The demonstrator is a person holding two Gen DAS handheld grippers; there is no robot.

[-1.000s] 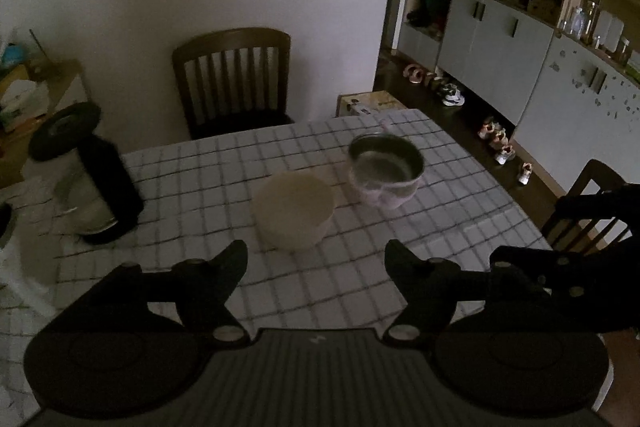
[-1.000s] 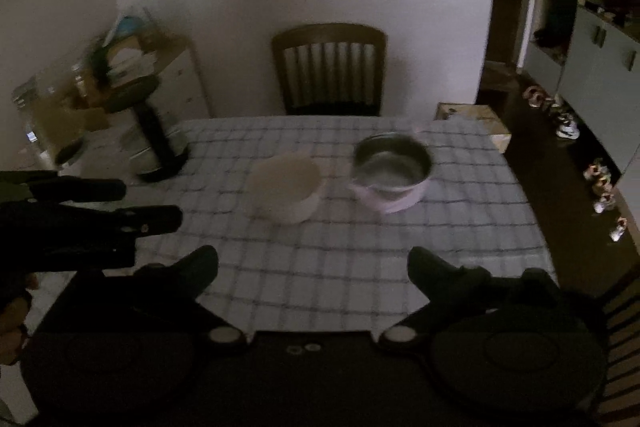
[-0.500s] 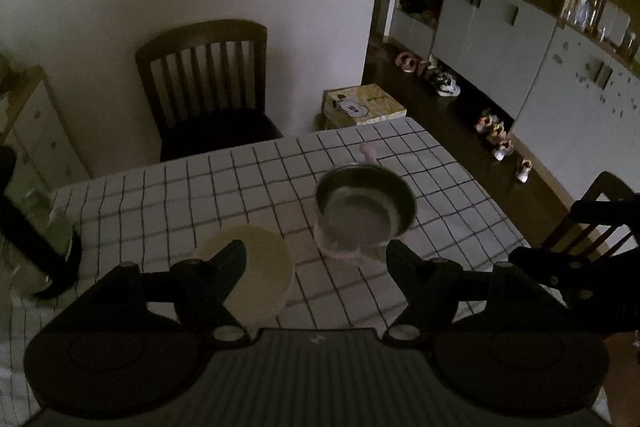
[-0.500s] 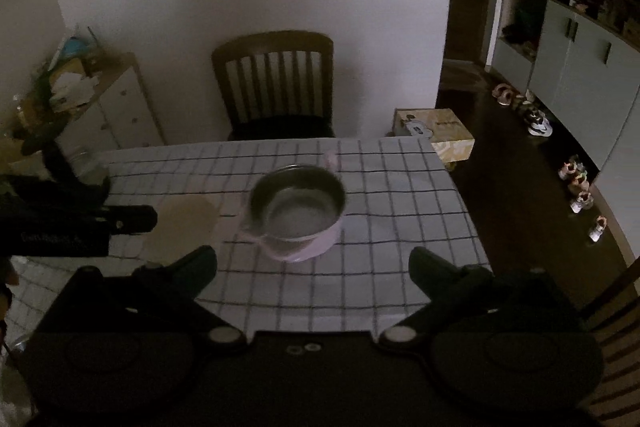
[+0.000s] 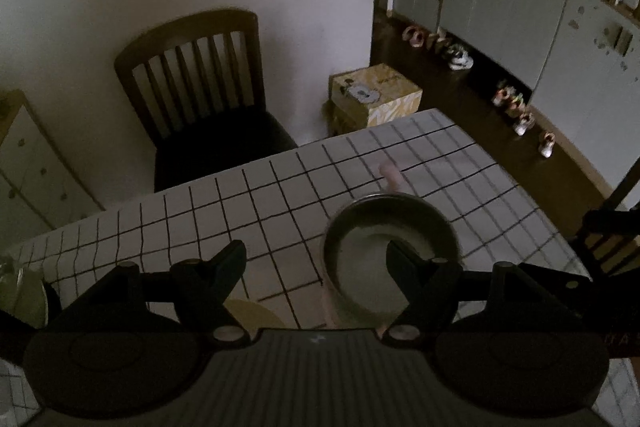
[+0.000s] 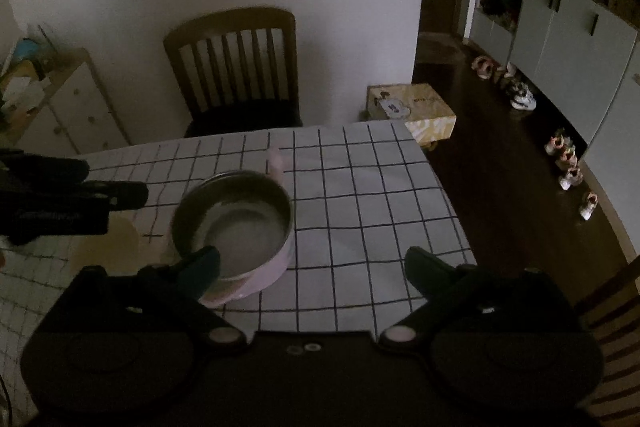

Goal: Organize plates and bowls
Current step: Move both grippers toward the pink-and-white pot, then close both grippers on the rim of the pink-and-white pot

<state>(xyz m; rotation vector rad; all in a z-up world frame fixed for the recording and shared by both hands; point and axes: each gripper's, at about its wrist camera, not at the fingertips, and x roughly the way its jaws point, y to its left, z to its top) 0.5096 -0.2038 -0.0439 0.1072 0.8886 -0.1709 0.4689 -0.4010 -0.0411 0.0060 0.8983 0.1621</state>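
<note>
A pink bowl with a steel inside and a pink handle [image 5: 376, 251] [image 6: 240, 223] stands on the checked tablecloth [image 5: 280, 195]. A cream plate [image 5: 256, 315] [image 6: 108, 247] lies to its left, mostly hidden by the grippers. My left gripper [image 5: 316, 259] is open above the table, its right finger over the bowl's inside. My right gripper [image 6: 312, 263] is open, its left finger over the bowl's near rim. Neither holds anything.
A dark wooden chair [image 5: 200, 87] stands at the table's far side by the white wall. A yellow box [image 5: 376, 95] sits on the floor beyond the table's corner. Shoes line the cabinets at right [image 6: 568, 163]. A drawer unit [image 6: 68, 107] stands at left.
Both grippers have moved forward and to the right over the table. The bowl now lies close under the fingers and the plate has slid to the lower left of both views.
</note>
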